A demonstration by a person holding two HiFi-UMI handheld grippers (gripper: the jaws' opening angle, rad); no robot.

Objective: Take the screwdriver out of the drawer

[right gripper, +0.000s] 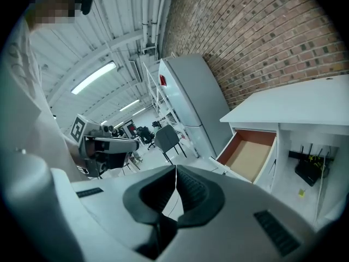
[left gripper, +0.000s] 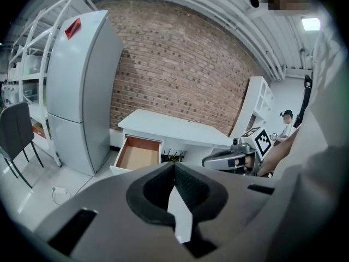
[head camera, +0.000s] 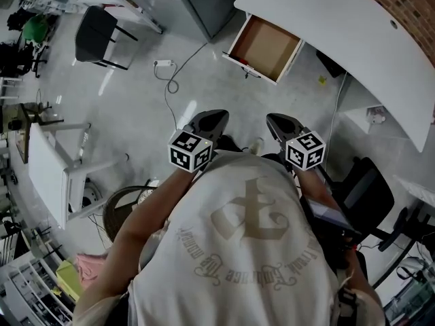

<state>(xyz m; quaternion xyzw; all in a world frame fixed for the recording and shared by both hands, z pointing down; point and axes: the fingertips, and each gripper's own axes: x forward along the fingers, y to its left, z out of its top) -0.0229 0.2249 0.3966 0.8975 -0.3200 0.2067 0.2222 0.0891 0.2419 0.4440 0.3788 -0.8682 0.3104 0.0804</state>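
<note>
Left tool (left gripper: 174, 166) and right tool (right gripper: 175, 168) clenched empty; open floor (head camera: 228, 90), seemingly unobstructed, reaches the pulled-out drawer (head camera: 264, 47).

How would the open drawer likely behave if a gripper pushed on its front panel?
The drawer stands pulled out of the white desk, so it would probably slide straight back, not tip. Its box looks rigid, so it should not flex. Little shows inside, so it is likely light to push.

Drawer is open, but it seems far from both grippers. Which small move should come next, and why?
Probably walk closer to the drawer: the left gripper and the right gripper, both shut and empty, are held near the body, far from it.
</note>
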